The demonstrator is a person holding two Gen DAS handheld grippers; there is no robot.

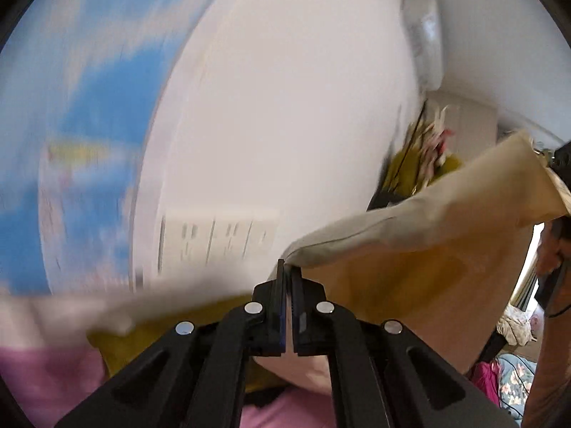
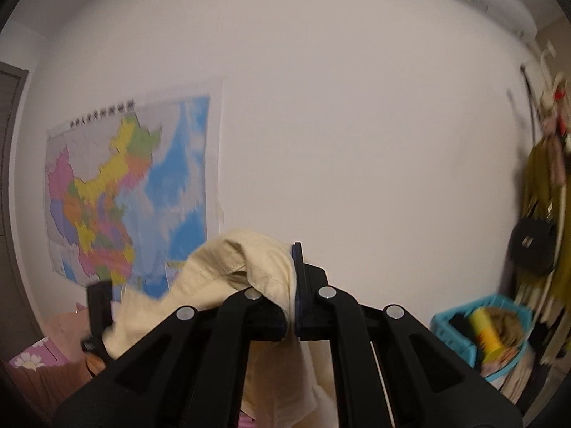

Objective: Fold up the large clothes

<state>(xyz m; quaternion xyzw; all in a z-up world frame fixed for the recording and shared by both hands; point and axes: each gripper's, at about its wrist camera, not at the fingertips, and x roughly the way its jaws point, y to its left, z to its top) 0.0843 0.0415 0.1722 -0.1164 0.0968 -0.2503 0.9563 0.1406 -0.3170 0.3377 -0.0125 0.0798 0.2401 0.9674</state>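
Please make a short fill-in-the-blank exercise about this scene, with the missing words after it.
1. Both tools are shut on the same ____ garment.
2. In the right wrist view, a colourful ____ hangs on the wall.
3. The blue basket holds a ____ tube.
4. The right tool pinches cloth that drapes over its ____ finger.

Missing words: beige; map; yellow; left

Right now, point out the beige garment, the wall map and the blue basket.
beige garment [image 2: 228,260]: right wrist view, bunched fold beside the claw.
wall map [image 2: 107,192]: right wrist view, coloured land area.
blue basket [image 2: 453,335]: right wrist view, near wall.
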